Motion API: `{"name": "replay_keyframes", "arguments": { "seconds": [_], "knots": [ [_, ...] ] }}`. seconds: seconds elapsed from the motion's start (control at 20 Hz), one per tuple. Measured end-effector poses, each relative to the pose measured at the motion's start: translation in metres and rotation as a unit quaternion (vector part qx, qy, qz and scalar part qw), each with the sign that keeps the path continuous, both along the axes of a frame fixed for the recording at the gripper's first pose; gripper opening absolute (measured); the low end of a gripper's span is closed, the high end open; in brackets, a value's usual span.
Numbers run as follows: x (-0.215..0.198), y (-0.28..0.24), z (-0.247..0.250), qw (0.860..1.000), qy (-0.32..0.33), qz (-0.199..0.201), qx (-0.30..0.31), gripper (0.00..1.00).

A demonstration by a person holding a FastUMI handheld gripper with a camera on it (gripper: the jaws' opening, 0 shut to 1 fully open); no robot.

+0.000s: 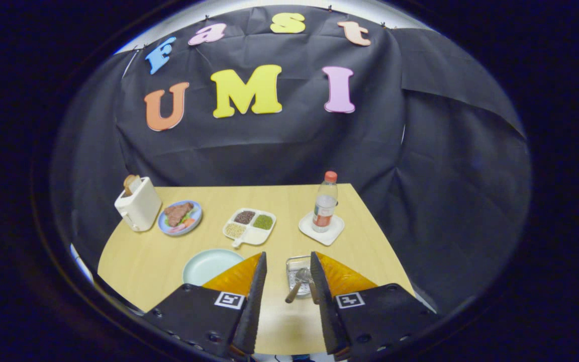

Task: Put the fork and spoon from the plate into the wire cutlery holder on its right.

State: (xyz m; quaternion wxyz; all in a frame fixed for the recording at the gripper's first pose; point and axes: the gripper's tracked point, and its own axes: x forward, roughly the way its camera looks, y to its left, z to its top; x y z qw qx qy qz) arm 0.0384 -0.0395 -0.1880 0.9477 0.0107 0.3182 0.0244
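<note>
My gripper is open above the near part of the table, with nothing between its fingers. Just ahead of the fingertips stands the wire cutlery holder, close to the right finger. A spoon and a second utensil, probably the fork, lean in it with their wooden handles pointing toward me. The pale green plate lies to the holder's left, partly hidden behind the left finger; its visible part holds nothing.
Further back on the wooden table are a cream toaster with bread, a blue plate of food, a white divided dish of grains and a bottle on a white square coaster.
</note>
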Motion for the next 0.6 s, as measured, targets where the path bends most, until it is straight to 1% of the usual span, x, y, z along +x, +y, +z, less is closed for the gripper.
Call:
{"name": "replay_keyframes", "arguments": {
  "seconds": [0.1, 0.3, 0.4, 0.5, 0.55, 0.6],
  "knots": [
    [0.001, 0.020, 0.025, 0.999, -0.031, 0.011, 0.005, 0.59],
    [-0.001, 0.060, 0.078, 0.994, -0.100, 0.031, -0.011, 0.70],
    [-0.004, 0.077, 0.095, 0.992, -0.118, 0.033, -0.017, 0.76],
    [-0.008, 0.105, 0.117, 0.991, -0.127, 0.041, -0.006, 0.82],
    [-0.011, 0.112, 0.125, 0.991, -0.129, 0.039, -0.005, 0.87],
    [-0.013, 0.123, 0.133, 0.990, -0.135, 0.043, 0.004, 0.96]
  ]
}}
